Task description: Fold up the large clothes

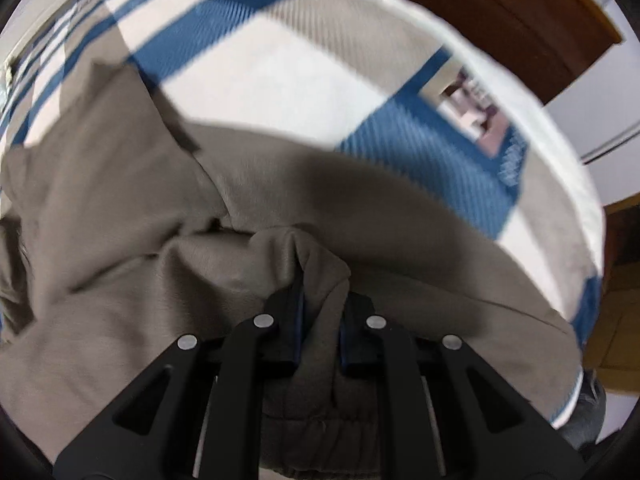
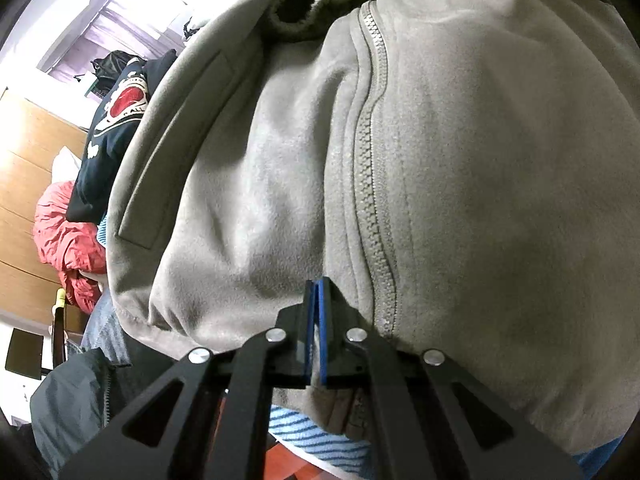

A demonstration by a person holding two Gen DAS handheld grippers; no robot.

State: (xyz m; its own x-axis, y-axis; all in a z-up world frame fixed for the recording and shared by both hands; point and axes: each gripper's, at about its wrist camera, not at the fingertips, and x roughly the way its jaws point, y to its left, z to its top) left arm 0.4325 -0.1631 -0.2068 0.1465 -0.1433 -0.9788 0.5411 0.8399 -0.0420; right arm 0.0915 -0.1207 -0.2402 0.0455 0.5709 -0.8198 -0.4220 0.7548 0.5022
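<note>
So the gray-brown fleece jacket point(image 1: 120, 200) is spread across a bed with a blue, white and beige checked blanket point(image 1: 260, 72), and both grippers are right up against it.

Left hand-held gripper point(image 1: 320, 320): its fingers are pinched in on a bunched-up ridge of the fleece that pokes up between the blue pads. So it's clamped on fabric, with only the thickness of that fold between the jaws. The rest of the jacket fans out ahead and to the left of it, and an elastic hem shows at the bottom of the view, under the gripper. The blanket sits beyond the jacket, with a brown wooden board past the bed's edge at the top right.

Right hand-held gripper point(image 2: 318, 308): the two blue pads are pressed together, basically no gap. The jacket fills almost the whole right wrist view, with the zipper point(image 2: 372, 184) running up just to the right of the fingertips and a welt pocket point(image 2: 168, 160) off to the left. The tips sit right at the fleece, but I honestly can't tell if any fabric is caught between them or they're just closed against it.

Off to the left in that view there's a pile of other clothes: a black garment point(image 2: 112, 120) with a red and white print, and something red point(image 2: 68, 240) under it.
</note>
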